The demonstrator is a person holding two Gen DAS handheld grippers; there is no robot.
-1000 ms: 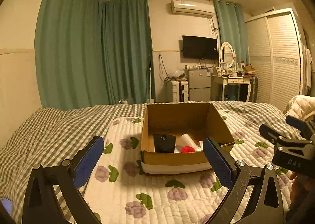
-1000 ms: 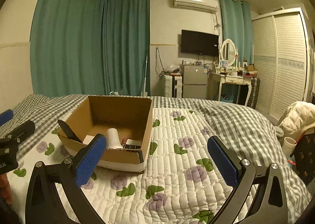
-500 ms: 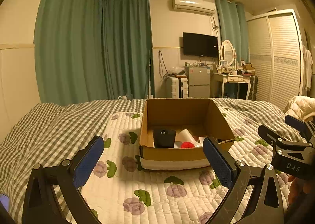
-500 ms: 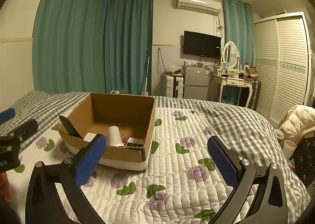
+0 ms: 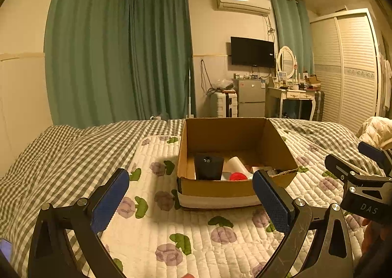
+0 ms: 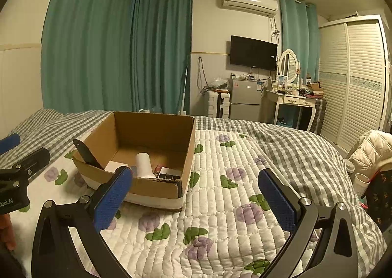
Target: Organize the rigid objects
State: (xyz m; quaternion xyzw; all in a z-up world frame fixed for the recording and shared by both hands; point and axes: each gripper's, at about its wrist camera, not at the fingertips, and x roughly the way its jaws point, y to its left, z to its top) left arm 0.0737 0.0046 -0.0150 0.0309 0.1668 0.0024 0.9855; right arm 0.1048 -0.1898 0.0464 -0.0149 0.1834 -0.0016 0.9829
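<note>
An open cardboard box (image 5: pixel 227 136) sits on a white flowered quilt on the bed; it also shows in the right wrist view (image 6: pixel 152 131). Inside lie a black object (image 5: pixel 208 166), a white cylinder (image 6: pixel 144 164), a red ball (image 5: pixel 238 176) and a small dark tray (image 6: pixel 169 174). My left gripper (image 5: pixel 191 201) is open and empty, in front of the box. My right gripper (image 6: pixel 194 197) is open and empty, to the right of the box. Each gripper shows at the edge of the other's view.
A grey checked blanket (image 6: pixel 281 141) covers the bed around the quilt (image 6: pixel 220 204). A cream jacket (image 6: pixel 372 145) lies at the right edge. A fridge (image 5: pixel 250 97), a dressing table (image 5: pixel 291 97) and a wardrobe (image 5: pixel 352 67) stand beyond the bed.
Both grippers have drawn back and lifted slightly, so the box sits a little farther off in both views. Both stay open and empty.
</note>
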